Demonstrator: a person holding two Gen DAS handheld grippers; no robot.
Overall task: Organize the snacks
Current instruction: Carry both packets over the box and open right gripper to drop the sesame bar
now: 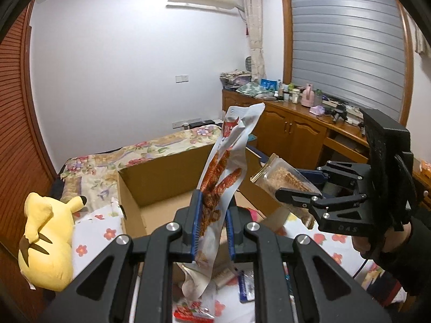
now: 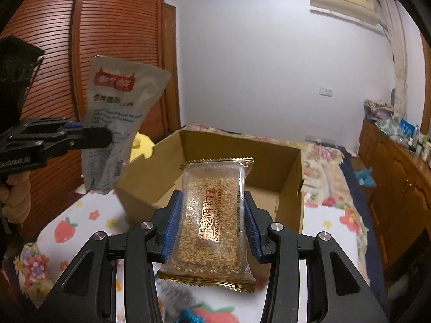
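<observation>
In hand: my left tongs (image 1: 211,223) clamp the chicken-snack pouch (image 1: 223,172), right tongs (image 2: 212,231) grip the sesame candy pack (image 2: 212,215), both above the bed; cardboard box (image 2: 285,185) looks empty, loose snack packets (image 1: 246,286) left on the bed

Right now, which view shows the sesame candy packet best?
The right wrist view: the sesame candy packet faces the camera, label readable, clamped in the right gripper. The left wrist view shows it small, angled, partly hidden by fingers.
</observation>
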